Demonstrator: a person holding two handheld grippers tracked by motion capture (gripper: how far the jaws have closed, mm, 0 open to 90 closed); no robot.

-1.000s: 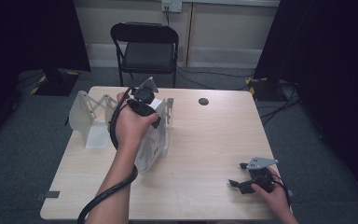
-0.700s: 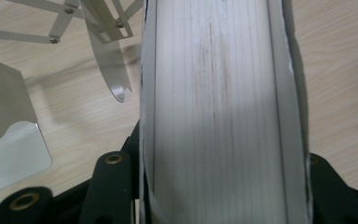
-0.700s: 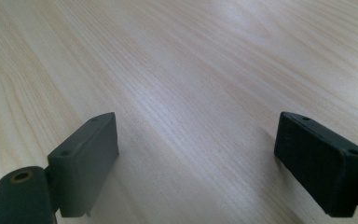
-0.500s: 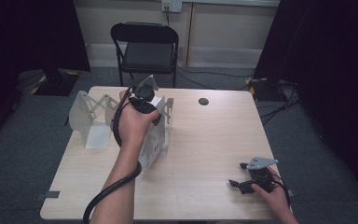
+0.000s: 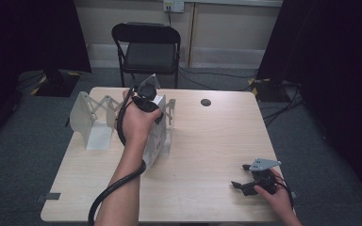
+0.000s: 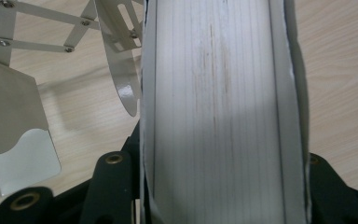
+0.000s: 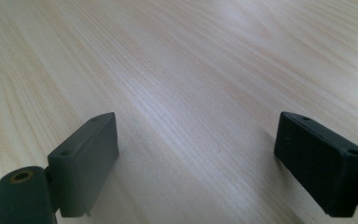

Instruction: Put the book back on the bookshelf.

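My left claw (image 5: 147,94) is clamped on a thick white book (image 6: 223,116), and the left gripper view gives me the detail: the page edges run straight up the frame, faintly stained with brownish streaks, with a cover on each side and a black jaw pressed against each cover. From the high view I get the setting instead: the book (image 5: 158,139) stands upright on the pale wooden surface (image 5: 207,155), left of its middle, my left hand (image 5: 136,123) gripping from above and a black cable looping down along the forearm. Just beside the book is a white metal expanding bookend rack (image 5: 92,120); the high view shows its end plate standing off to the left with the scissor links stretching toward the book, while the left gripper view shows those links (image 6: 42,32) and a curved white plate (image 6: 121,74) close against the book's cover. My right claw (image 5: 238,184) sits well apart, near the front right corner of the surface, held in my right hand (image 5: 275,195). The right gripper view shows me its two jaws spread wide with bare wood grain between them, close above the surface. Farther out, the high view takes in a small dark disc (image 5: 206,102) on the far side of the surface and a black folding chair (image 5: 146,49) beyond it.
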